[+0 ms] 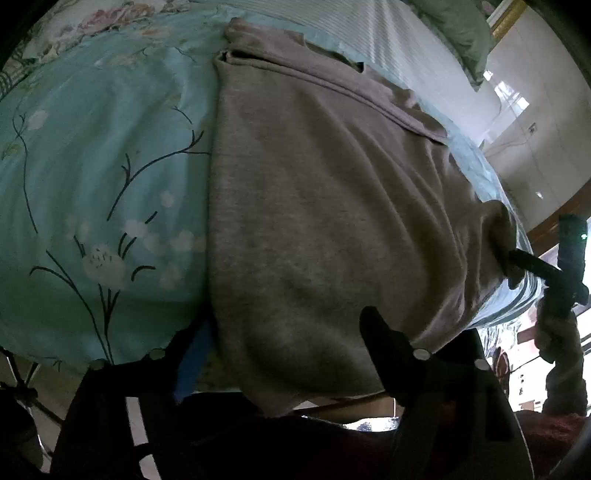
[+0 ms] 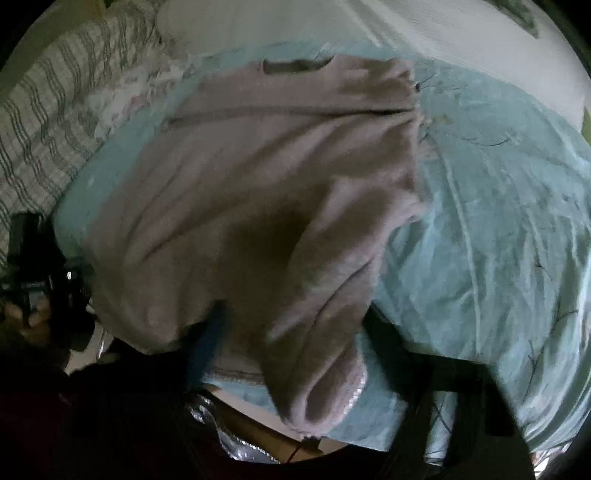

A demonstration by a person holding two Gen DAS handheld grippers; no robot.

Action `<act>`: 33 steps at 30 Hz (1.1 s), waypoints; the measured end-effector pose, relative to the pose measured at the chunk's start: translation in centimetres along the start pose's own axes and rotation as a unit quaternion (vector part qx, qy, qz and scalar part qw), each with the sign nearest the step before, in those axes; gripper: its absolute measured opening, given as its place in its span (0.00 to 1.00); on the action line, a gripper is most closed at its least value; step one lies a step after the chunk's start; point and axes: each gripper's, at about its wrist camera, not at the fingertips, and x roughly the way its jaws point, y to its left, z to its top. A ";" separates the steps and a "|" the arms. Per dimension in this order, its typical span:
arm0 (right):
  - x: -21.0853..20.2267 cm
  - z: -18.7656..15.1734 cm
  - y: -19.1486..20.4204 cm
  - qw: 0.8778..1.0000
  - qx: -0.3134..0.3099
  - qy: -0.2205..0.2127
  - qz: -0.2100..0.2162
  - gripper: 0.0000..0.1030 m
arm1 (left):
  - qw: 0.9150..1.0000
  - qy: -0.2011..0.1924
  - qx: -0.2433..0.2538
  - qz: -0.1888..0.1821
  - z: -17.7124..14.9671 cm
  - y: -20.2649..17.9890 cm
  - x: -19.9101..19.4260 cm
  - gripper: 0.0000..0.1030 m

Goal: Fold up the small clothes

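Note:
A grey sweater (image 1: 317, 206) lies spread on a light blue floral bedsheet (image 1: 92, 177), its neck at the far end and its hem over the near bed edge. My left gripper (image 1: 291, 350) has the hem between its fingers (image 1: 384, 343), shut on the cloth. In the left wrist view my right gripper (image 1: 517, 266) pinches the hem's right corner. In the right wrist view the sweater (image 2: 258, 184) bunches and lifts at my right gripper (image 2: 291, 343), shut on it. The left gripper (image 2: 55, 291) shows at the hem's left corner.
A striped white quilt (image 2: 55, 110) lies at the far left of the bed, and white bedding (image 1: 406, 48) and a green pillow (image 1: 461, 29) at the far end. The bed's near edge (image 2: 332, 428) runs under both grippers. A white wall (image 1: 535, 129) is to the right.

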 end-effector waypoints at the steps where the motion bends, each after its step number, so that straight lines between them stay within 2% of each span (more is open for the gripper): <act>1: -0.2 -0.2 -0.4 1.000 0.012 0.000 0.013 0.25 | 1.000 -0.001 0.003 0.006 0.1 -0.1 0.1 0.65; 2: -0.6 -0.4 -0.8 0.999 0.024 -0.003 0.028 0.21 | 1.000 -0.004 0.007 0.013 0.2 -0.2 0.1 0.52; 3: -1.4 -0.8 -1.6 0.997 0.046 -0.009 0.063 0.16 | 1.000 -0.006 0.012 0.023 0.2 -0.3 0.1 0.36; 4: -2.2 -1.2 -2.3 0.993 0.065 -0.017 0.094 0.13 | 0.999 -0.007 0.016 0.028 0.2 -0.1 -0.1 0.28; 5: -3.1 -1.8 -3.1 0.988 0.083 -0.029 0.126 0.12 | 1.000 -0.006 0.017 0.025 0.1 0.1 -0.2 0.12; 7: -5.1 -3.0 -4.7 0.976 0.106 -0.049 0.182 0.12 | 1.000 -0.006 0.013 0.012 0.1 0.7 -0.7 0.09; 9: -6.1 -4.2 -5.8 0.971 0.113 -0.050 0.206 0.12 | 1.000 -0.017 0.019 -0.001 0.0 1.0 -1.9 0.08; 12: -5.3 -5.1 -7.1 0.965 0.128 -0.035 0.224 0.12 | 0.999 -0.021 0.024 -0.009 -0.3 1.4 -2.6 0.10; 14: -4.4 -5.4 -8.0 0.963 0.145 -0.034 0.226 0.15 | 1.000 -0.010 0.015 -0.011 -0.4 2.0 -2.0 0.14; 15: -4.0 -5.3 -8.4 0.961 0.153 -0.038 0.227 0.20 | 1.000 -0.004 0.007 -0.013 -0.4 2.5 -1.7 0.21; 17: -3.9 -5.3 -8.6 0.960 0.163 -0.046 0.223 0.57 | 1.000 0.005 -0.011 -0.029 -0.6 3.0 -1.1 0.30; 18: -3.9 -5.3 -8.6 0.959 0.164 -0.054 0.224 0.64 | 0.999 0.006 -0.019 -0.045 -0.7 3.3 -1.0 0.35; 21: -3.1 -4.6 -8.6 0.956 0.158 -0.055 0.241 0.66 | 0.997 0.007 -0.022 -0.067 -0.5 2.9 -0.7 0.49; 25: -2.0 -4.2 -7.3 0.958 0.127 -0.031 0.254 0.65 | 0.998 0.008 0.023 -0.056 -0.6 1.0 -0.1 0.49; 26: -1.9 -4.3 -7.0 0.960 0.120 -0.028 0.253 0.63 | 0.998 0.007 0.031 -0.055 -0.7 0.7 0.0 0.44; 27: -1.9 -4.4 -6.7 0.960 0.112 -0.026 0.254 0.61 | 0.998 0.008 0.039 -0.056 -0.7 0.5 0.1 0.31; 29: -1.7 -4.6 -6.6 0.959 0.111 -0.019 0.262 0.37 | 0.997 0.015 0.044 -0.056 -0.8 0.4 0.4 0.17; 32: -1.3 -5.0 -6.4 0.960 0.108 -0.008 0.259 0.13 | 0.997 0.013 0.047 -0.059 -0.9 0.5 0.0 0.11; 33: -1.4 -5.0 -6.4 0.957 0.111 -0.012 0.269 0.12 | 0.997 0.009 0.048 -0.062 -0.8 0.5 -0.3 0.08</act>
